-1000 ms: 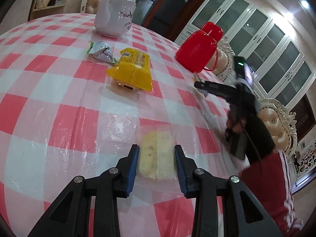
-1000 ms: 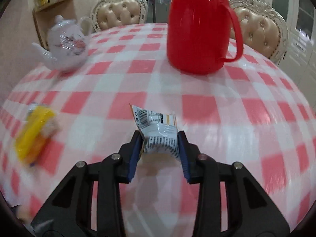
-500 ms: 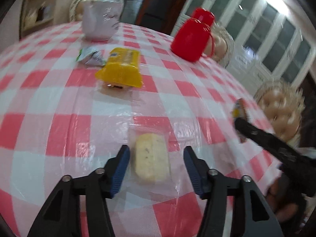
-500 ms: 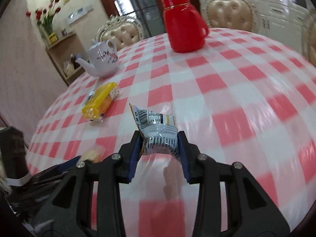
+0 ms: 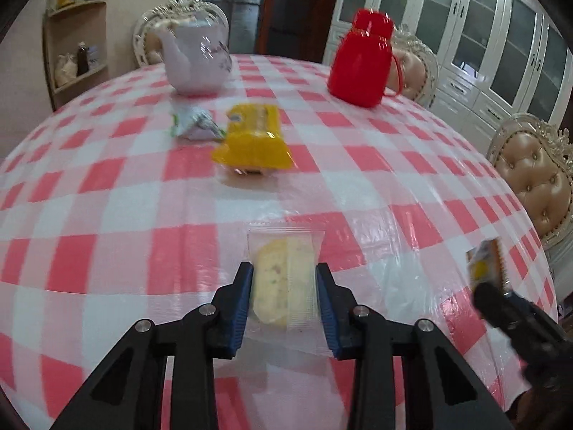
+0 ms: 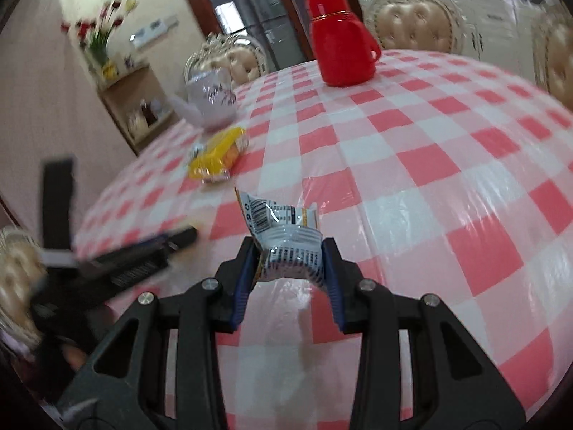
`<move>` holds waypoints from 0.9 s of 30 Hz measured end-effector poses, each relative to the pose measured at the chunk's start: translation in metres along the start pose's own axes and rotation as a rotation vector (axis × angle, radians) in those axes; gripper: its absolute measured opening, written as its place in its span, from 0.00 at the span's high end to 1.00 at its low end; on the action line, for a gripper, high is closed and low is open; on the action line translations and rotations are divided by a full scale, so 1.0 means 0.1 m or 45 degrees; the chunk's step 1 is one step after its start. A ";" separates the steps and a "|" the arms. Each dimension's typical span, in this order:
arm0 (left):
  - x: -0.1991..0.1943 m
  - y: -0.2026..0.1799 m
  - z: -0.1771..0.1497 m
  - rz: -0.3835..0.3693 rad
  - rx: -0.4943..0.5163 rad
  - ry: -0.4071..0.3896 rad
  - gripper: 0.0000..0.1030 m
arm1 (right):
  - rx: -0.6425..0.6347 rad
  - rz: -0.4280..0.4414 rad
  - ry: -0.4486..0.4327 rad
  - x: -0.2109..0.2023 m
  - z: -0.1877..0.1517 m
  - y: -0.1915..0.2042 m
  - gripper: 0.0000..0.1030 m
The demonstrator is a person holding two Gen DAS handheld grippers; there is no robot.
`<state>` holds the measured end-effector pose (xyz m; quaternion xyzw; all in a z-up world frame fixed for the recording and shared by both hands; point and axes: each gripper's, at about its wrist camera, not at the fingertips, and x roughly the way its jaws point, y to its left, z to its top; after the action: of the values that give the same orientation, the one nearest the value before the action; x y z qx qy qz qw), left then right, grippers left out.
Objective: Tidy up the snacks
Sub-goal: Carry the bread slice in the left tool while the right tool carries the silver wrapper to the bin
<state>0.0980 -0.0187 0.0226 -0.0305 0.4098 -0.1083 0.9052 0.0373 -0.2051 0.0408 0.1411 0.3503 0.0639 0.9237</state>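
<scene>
My left gripper [image 5: 284, 288] is closed around a clear-wrapped pale cake [image 5: 283, 279] that lies on the red-and-white checked table [image 5: 107, 215]. My right gripper [image 6: 289, 267] is shut on a crumpled silver snack packet with a barcode [image 6: 283, 240] and holds it above the table. That packet also shows at the right edge of the left wrist view [image 5: 485, 267]. A yellow snack pack [image 5: 252, 139] and a small green-white packet [image 5: 191, 123] lie side by side farther back. The yellow pack also shows in the right wrist view [image 6: 216, 154].
A white teapot [image 5: 197, 61] stands at the back left and a red thermos jug [image 5: 361, 64] at the back right. Padded chairs [image 5: 533, 175] ring the table. The left gripper's body [image 6: 118, 261] shows blurred at the left of the right wrist view.
My left gripper opened, then closed again on the clear-wrapped cake. My right gripper, still holding the silver packet, swung away from the thermos to the table's near right side.
</scene>
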 end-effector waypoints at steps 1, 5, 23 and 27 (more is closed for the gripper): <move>-0.05 0.01 0.01 0.008 -0.003 -0.019 0.65 | -0.008 -0.001 0.000 0.00 -0.01 0.00 0.60; -0.31 0.07 0.01 0.043 -0.005 -0.115 0.65 | 0.001 0.005 0.015 0.05 0.00 -0.05 0.60; -0.66 0.54 -0.49 0.063 -0.154 -0.171 0.65 | -0.241 -0.005 0.021 0.04 -0.10 0.37 0.60; -0.74 0.63 -0.57 0.082 -0.185 -0.187 0.65 | -0.258 -0.010 0.022 0.02 -0.12 0.40 0.60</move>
<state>0.0190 0.0611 0.0305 -0.0908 0.3499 -0.0467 0.9312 0.0303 -0.1638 0.0430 0.0451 0.3504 0.0965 0.9305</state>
